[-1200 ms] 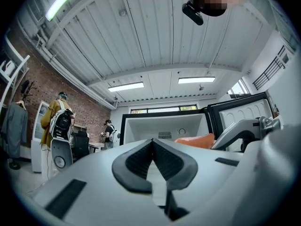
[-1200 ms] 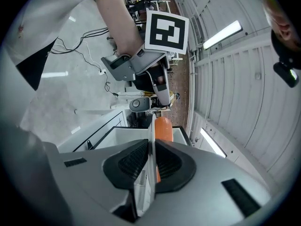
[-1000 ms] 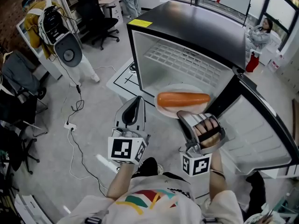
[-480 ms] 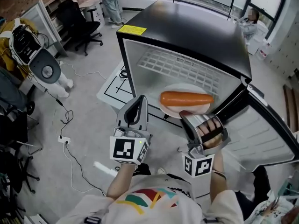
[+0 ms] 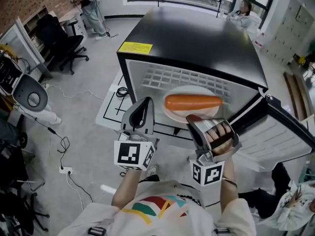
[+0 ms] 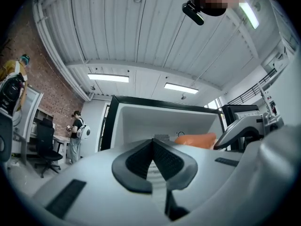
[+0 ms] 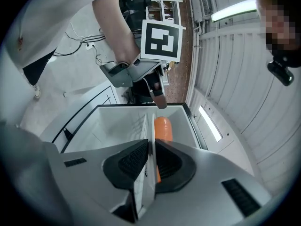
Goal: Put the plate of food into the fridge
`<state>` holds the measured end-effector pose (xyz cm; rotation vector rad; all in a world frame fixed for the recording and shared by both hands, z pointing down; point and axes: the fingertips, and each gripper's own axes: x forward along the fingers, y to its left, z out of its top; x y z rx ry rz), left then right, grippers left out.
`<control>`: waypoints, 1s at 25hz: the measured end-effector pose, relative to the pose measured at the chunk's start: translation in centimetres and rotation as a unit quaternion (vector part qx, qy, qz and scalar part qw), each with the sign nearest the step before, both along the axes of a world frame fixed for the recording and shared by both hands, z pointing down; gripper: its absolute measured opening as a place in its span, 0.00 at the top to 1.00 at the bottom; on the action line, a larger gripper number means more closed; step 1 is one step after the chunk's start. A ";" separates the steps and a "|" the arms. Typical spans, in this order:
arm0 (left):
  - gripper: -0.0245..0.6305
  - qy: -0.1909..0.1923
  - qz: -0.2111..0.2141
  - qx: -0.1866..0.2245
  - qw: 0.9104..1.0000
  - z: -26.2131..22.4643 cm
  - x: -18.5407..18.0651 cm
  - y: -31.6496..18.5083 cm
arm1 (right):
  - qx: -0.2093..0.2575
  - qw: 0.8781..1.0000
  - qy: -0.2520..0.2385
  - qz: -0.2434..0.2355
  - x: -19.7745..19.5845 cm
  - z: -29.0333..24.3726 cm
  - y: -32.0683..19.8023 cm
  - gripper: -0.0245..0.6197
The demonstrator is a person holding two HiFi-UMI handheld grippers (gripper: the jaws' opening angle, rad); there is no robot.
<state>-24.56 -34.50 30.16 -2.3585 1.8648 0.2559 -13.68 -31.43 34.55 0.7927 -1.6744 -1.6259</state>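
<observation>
A white plate point(image 5: 188, 91) carries one long orange piece of food point(image 5: 193, 102). My right gripper point(image 5: 195, 120) is shut on the plate's near rim and holds it level at the mouth of the open black fridge point(image 5: 197, 38). In the right gripper view the plate point(image 7: 149, 126) shows edge-on between the closed jaws of my right gripper point(image 7: 150, 147), with the orange food point(image 7: 163, 128) beyond. My left gripper point(image 5: 141, 113) hangs shut and empty left of the plate, pointing at the fridge's white interior point(image 6: 160, 121). From the left gripper point(image 6: 153, 144) view the orange food point(image 6: 197, 140) sits at the right.
The fridge door point(image 5: 275, 141) stands swung open to the right. A wire shelf point(image 5: 182, 77) lies inside. A black office chair point(image 5: 61, 41), a white machine point(image 5: 29, 97) and floor cables point(image 5: 64, 146) are at the left. A person point(image 5: 91, 4) stands at the back.
Both grippers and the plate have moved forward to the fridge opening. The grip on the plate is unchanged, and the left jaws stay shut.
</observation>
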 end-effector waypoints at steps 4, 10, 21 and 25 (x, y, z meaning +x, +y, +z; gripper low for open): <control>0.95 -0.006 0.034 -0.002 0.999 -0.5 -0.1 -1.4 | 0.006 0.999 -0.006 0.032 -0.5 -1.1 -1.0 0.90; 0.95 -0.018 0.088 -0.006 0.996 -0.6 -0.4 -3.6 | 0.011 0.996 -0.011 0.083 -1.7 -1.8 -3.0 0.90; 0.95 -0.014 0.149 -0.021 0.989 0.5 0.8 -5.5 | 0.001 0.991 -0.014 0.136 -1.8 -1.7 -4.1 0.90; 0.95 -0.016 0.150 -0.024 0.988 0.6 1.5 -5.9 | 0.002 0.990 -0.018 0.139 -1.1 -1.9 -4.5 0.90</control>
